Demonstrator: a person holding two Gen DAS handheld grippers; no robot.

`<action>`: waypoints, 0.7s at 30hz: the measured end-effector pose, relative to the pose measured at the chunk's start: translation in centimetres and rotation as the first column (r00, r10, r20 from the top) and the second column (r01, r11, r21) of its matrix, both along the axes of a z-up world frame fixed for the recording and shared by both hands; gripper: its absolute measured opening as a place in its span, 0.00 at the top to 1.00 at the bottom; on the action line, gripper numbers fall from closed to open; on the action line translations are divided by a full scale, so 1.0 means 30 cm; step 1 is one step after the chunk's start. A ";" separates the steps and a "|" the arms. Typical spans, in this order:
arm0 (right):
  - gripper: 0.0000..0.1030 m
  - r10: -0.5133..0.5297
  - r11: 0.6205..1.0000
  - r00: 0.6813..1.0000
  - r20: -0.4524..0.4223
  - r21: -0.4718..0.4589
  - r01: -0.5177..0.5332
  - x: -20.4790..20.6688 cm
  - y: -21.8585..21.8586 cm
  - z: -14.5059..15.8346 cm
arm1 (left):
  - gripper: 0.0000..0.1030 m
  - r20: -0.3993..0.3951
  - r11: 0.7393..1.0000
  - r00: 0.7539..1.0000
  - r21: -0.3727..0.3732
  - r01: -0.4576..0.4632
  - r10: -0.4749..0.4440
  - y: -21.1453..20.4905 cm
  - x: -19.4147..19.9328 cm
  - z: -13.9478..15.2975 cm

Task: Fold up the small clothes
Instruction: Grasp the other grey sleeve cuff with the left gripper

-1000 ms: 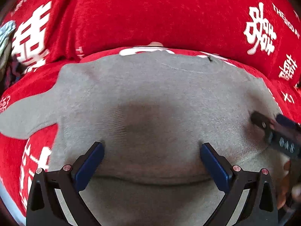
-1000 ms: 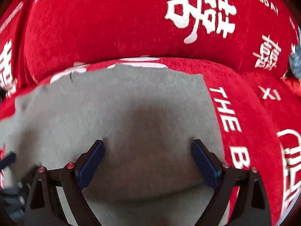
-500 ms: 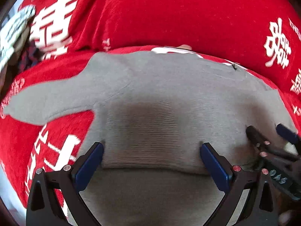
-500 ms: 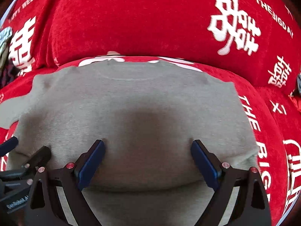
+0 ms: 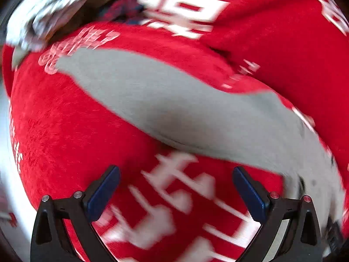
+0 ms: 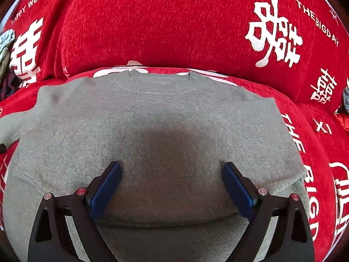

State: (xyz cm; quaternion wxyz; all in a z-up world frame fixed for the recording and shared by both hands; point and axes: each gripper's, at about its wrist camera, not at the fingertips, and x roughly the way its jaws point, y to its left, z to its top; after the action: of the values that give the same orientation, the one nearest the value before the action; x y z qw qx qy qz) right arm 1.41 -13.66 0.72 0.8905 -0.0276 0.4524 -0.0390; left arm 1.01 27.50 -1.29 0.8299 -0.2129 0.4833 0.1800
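Observation:
A small grey knit sweater (image 6: 157, 118) lies flat on a red sofa seat, its neckline toward the backrest. My right gripper (image 6: 171, 181) is open and empty, low over the sweater's body near its folded lower part. In the blurred left wrist view, the sweater's left sleeve (image 5: 152, 96) stretches out across the red seat. My left gripper (image 5: 174, 187) is open and empty, over bare red cover just in front of the sleeve.
The red sofa cover (image 6: 174, 21) has white characters and lettering; its backrest rises behind the sweater. A pile of other clothes (image 5: 65, 6) lies at the far left of the seat. A small grey item (image 6: 345, 100) sits at the right edge.
My left gripper has swung left, off the sweater's body to the outstretched sleeve. My right gripper has shifted left to the middle of the sweater. Both stay open.

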 end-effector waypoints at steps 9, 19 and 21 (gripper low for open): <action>0.08 -0.001 1.000 1.000 0.001 -0.020 0.001 0.000 0.007 0.001 | 0.00 0.037 0.980 0.979 -0.019 -0.198 0.199 0.346 0.065 0.011; 0.07 -0.001 0.999 1.000 -0.001 -0.048 0.001 -0.007 0.014 0.014 | 0.37 0.058 0.965 0.971 0.117 -0.235 0.230 0.488 0.216 -0.001; 0.07 -0.007 0.998 1.000 -0.006 -0.066 0.007 -0.008 0.021 0.026 | 0.65 0.085 0.963 0.973 0.150 -0.224 0.214 0.508 0.200 0.008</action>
State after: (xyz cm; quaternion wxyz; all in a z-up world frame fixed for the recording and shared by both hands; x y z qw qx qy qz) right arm 1.19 -13.04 1.50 0.8876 -0.0554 0.4537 -0.0569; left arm 7.01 42.74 -1.05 0.8352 -0.2041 0.4124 0.3013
